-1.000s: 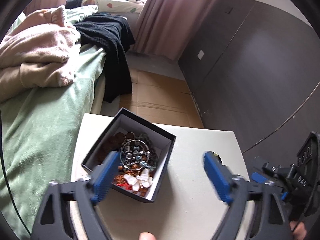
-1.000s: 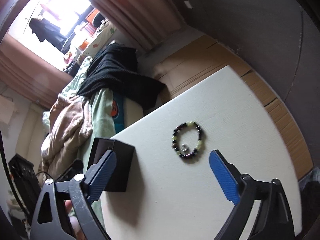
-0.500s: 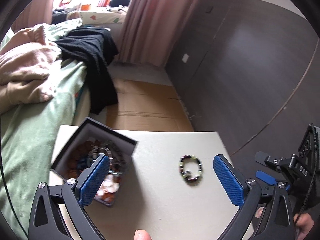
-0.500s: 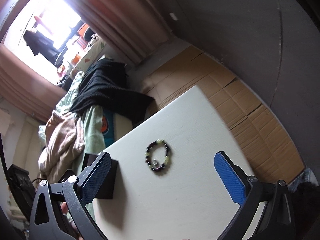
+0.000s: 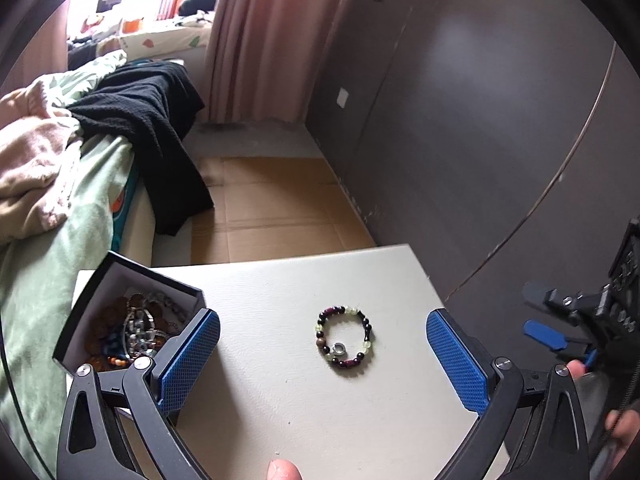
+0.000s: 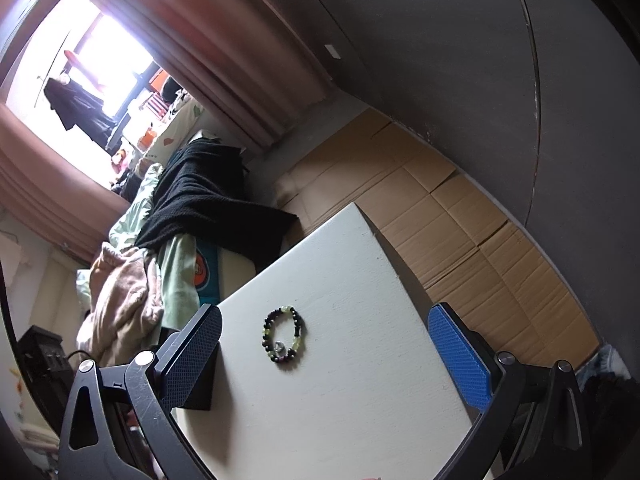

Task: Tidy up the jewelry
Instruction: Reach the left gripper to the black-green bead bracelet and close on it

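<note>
One bracelet out, box still loaded

Beaded bracelet [image 5: 346, 336] lies alone mid-frame on the white table [image 5: 280, 408]; open jewelry box [image 5: 100, 292] at lower left looks full w/ the rest to sort. Left gripper [image 5: 322, 360] & right gripper [image 6: 324, 354] both spread wide, nothing between the jaws. Early stage, I'd say.

- A beaded bracelet [image 5: 346, 336] of purple, black and pale green beads lies flat on the pale worktop [image 5: 280, 400].
- An open black box of jewellery [image 5: 124, 320] sits left.
- The left claw [image 5: 320, 360] gapes wide, empty.
</note>
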